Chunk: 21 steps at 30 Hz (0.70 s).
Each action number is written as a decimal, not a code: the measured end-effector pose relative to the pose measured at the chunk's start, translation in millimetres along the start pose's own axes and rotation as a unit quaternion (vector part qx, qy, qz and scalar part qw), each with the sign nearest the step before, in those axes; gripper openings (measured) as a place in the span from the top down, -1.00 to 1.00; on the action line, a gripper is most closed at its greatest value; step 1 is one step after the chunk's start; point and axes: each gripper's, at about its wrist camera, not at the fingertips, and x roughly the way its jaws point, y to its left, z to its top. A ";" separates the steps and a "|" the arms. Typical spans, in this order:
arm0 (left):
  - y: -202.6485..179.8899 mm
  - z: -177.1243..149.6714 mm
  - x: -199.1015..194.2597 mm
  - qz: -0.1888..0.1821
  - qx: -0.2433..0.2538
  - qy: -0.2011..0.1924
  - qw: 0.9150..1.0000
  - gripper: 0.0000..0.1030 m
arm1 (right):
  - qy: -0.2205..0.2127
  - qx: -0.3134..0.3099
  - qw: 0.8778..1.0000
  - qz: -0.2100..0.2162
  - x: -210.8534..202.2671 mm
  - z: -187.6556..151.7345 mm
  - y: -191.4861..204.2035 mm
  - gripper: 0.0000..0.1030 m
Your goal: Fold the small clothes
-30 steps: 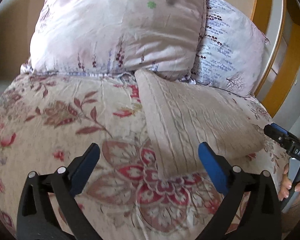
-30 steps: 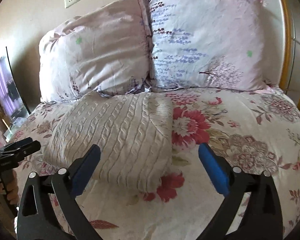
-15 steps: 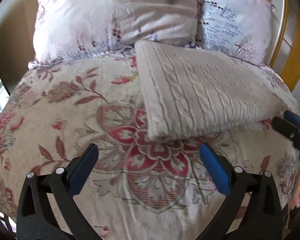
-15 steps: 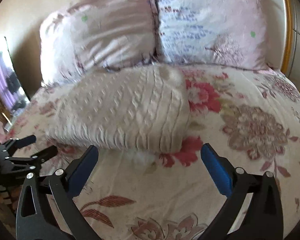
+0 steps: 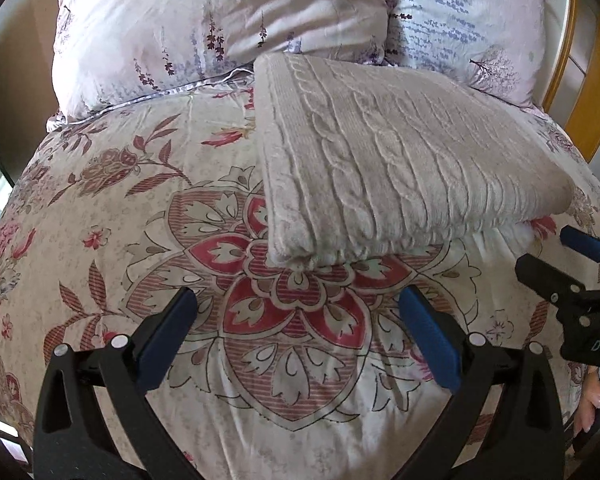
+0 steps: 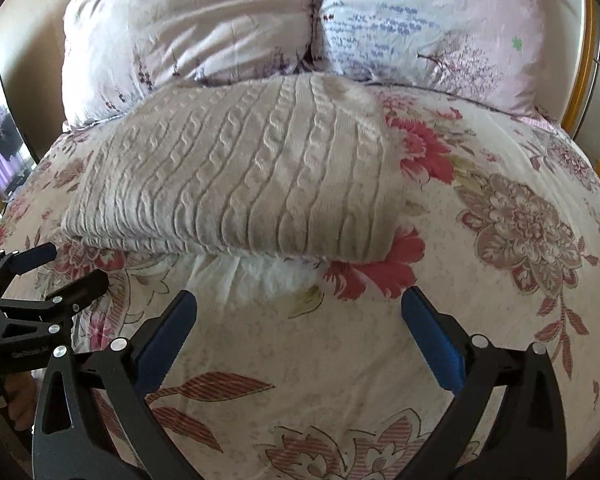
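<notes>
A cream cable-knit sweater (image 5: 396, 160) lies folded into a thick rectangle on the floral bedspread (image 5: 140, 208), its far edge against the pillows. In the right wrist view the same sweater (image 6: 244, 176) fills the middle. My left gripper (image 5: 296, 304) stands open just short of the sweater's near corner, nothing between its blue pads. My right gripper (image 6: 298, 304) is open too, a little short of the folded edge, over a white patch of cloth (image 6: 260, 276) showing under it. Each gripper shows in the other's view: the right gripper (image 5: 556, 256) at the right edge, the left gripper (image 6: 56, 272) at the left edge.
Two floral pillows (image 5: 228, 20) (image 5: 468, 20) lean at the head of the bed. A yellow wooden frame (image 5: 596, 80) stands to the right. A screen (image 6: 4, 136) sits left of the bed. A person's hand (image 5: 592, 400) holds the right gripper.
Both grippers have moved forward and lower toward the sweater, which now looms larger. The two have drawn closer together. Both stayed open.
</notes>
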 end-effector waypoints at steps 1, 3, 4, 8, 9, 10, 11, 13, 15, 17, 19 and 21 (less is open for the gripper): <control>-0.2 -0.1 -0.1 0.001 0.000 0.000 1.000 -0.96 | 0.005 0.002 1.000 -0.003 1.5 -0.7 -0.1 -0.97; -1.8 0.2 0.5 0.003 0.002 0.000 1.000 -0.96 | 0.009 0.001 1.000 -0.007 3.1 -1.2 0.0 -0.97; -1.5 0.6 0.7 0.002 0.001 -0.001 1.000 -0.97 | 0.010 0.001 1.000 -0.010 4.1 -1.0 0.0 -0.97; -1.6 1.4 1.6 0.001 0.003 -0.001 1.000 -0.97 | 0.014 -0.013 0.999 -0.026 6.8 -2.2 4.1 -0.97; -1.7 1.5 1.7 0.001 0.003 -0.001 1.000 -0.97 | 0.013 -0.014 0.999 -0.027 6.7 -2.2 4.3 -0.97; -2.1 1.8 2.0 0.001 0.003 0.000 1.000 -0.97 | 0.013 -0.012 1.000 -0.026 6.8 -2.5 3.6 -0.97; -1.6 0.9 1.4 0.001 0.002 -0.001 1.000 -0.97 | 0.013 -0.012 1.000 -0.026 6.8 -2.5 3.2 -0.97; -1.6 1.2 1.8 0.000 0.002 0.000 1.000 -0.97 | 0.011 -0.011 1.000 -0.027 6.5 -3.0 3.4 -0.97; -1.3 1.9 2.3 -0.001 0.002 -0.001 1.000 -0.97 | 0.011 -0.011 1.000 -0.027 6.9 -2.5 3.0 -0.97; -1.4 1.8 2.2 0.000 0.002 -0.001 1.000 -0.97 | 0.010 -0.011 1.000 -0.027 6.0 -3.6 3.7 -0.97; -1.3 2.1 2.1 -0.001 0.002 -0.001 1.000 -0.97 | 0.009 -0.011 1.000 -0.028 5.9 -3.6 3.8 -0.97; -1.3 2.1 2.1 0.000 0.001 -0.001 1.000 -0.97 | 0.009 -0.011 1.000 -0.027 5.6 -3.8 3.5 -0.97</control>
